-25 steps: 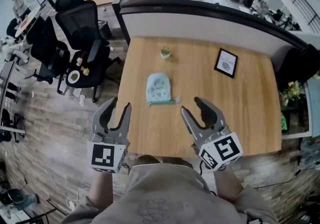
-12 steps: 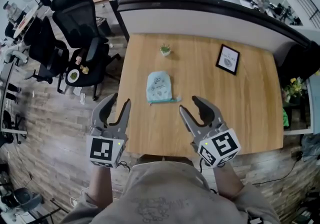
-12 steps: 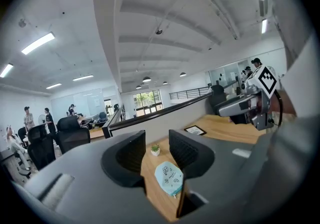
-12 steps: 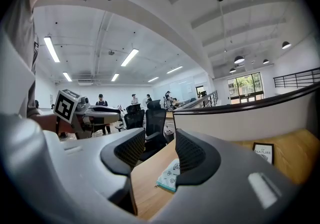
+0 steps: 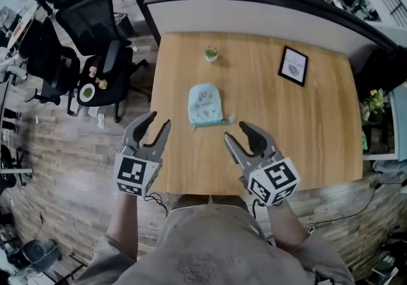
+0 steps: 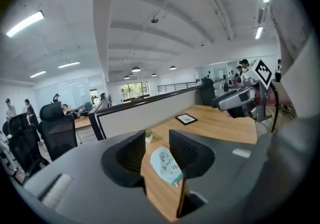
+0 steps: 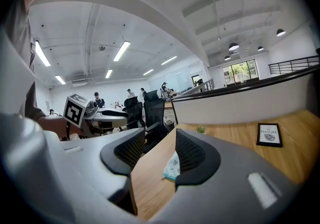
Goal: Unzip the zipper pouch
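Head view: we look down on a zipper pouch (image 5: 205, 104) lying flat on a wooden table (image 5: 305, 131), ahead of the left gripper (image 5: 159, 118) and the right gripper (image 5: 236, 130), touched by neither.
Pouch: pale blue-green with small printed drawings; its darker teal edge faces us, with a small tab poking out at the right end.
Left tongs: jaws spread, nothing between them; we hold them above the table's near left edge, the pouch ahead and to their right. Through their own camera the pouch shows in the gap between the jaws, farther along the table.
Right tongs: jaws spread and empty; we hold them over the near edge, the pouch ahead and to the left, near the left jaw tip.
Table: light wood; a small potted plant (image 5: 210, 54) stands beyond the pouch, and a framed picture (image 5: 293, 65) stands at the far right, well apart from it.
Room: open office; a low partition wall (image 5: 254, 20) runs behind the table, black office chairs (image 5: 95, 29) stand at the left on a plank floor (image 5: 57, 163), people sit farther off, and strip lights line the ceiling.
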`<state>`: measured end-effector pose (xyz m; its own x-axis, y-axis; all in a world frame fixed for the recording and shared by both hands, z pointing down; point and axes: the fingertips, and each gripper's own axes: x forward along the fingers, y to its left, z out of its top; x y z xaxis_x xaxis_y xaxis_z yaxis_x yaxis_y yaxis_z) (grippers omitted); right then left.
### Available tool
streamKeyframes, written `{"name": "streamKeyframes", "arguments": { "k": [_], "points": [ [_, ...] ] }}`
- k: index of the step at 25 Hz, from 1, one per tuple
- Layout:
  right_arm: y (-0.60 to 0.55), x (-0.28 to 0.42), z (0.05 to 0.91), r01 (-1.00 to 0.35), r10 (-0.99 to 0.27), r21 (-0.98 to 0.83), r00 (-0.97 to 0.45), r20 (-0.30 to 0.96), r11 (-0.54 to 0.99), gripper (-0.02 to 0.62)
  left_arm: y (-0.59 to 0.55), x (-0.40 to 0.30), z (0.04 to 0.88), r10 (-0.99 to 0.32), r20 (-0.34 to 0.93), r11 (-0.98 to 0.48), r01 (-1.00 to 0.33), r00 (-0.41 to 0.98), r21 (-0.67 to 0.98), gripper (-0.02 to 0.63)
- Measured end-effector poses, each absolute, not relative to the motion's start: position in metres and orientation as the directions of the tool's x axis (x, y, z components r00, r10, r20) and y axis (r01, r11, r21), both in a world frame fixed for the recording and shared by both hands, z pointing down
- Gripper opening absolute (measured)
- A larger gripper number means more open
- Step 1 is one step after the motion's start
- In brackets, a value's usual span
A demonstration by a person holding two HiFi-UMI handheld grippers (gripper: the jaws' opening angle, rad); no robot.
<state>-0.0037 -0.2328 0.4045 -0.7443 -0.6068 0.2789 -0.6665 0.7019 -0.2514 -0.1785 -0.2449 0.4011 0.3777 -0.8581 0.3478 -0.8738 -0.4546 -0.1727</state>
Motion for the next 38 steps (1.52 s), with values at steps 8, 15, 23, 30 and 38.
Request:
{"name": "streamKeyframes", "arguments": {
  "k": [8, 15, 23, 30, 38],
  "points": [
    [-0.242, -0.030, 0.466, -0.679, -0.568, -0.277, -0.726, 0.387, 0.680, 0.177, -0.270, -0.177, 0.489, -0.728, 0.491, -0.615, -0.772, 0.478, -0.161, 0.150],
    [-0.254, -0.051, 0.514, -0.686, -0.531, -0.303, -0.714, 0.457, 0.661, 0.178, -0.285, -0.175, 0.576, -0.599, 0.588, -0.710, -0.700, 0.544, -0.077, 0.152],
    [-0.269, -0.067, 0.567, -0.700, -0.506, -0.328, -0.697, 0.508, 0.634, 0.178, -0.287, -0.170, 0.669, -0.464, 0.705, -0.816, -0.569, 0.536, -0.105, 0.152],
    [-0.270, -0.068, 0.589, -0.699, -0.492, -0.350, -0.699, 0.519, 0.623, 0.178, -0.287, -0.153, 0.703, -0.384, 0.740, -0.895, -0.420, 0.552, -0.151, 0.153],
    [-0.260, -0.061, 0.605, -0.713, -0.475, -0.355, -0.681, 0.558, 0.605, 0.178, -0.284, -0.135, 0.717, -0.324, 0.737, -0.929, -0.347, 0.593, -0.129, 0.107]
  ]
}}
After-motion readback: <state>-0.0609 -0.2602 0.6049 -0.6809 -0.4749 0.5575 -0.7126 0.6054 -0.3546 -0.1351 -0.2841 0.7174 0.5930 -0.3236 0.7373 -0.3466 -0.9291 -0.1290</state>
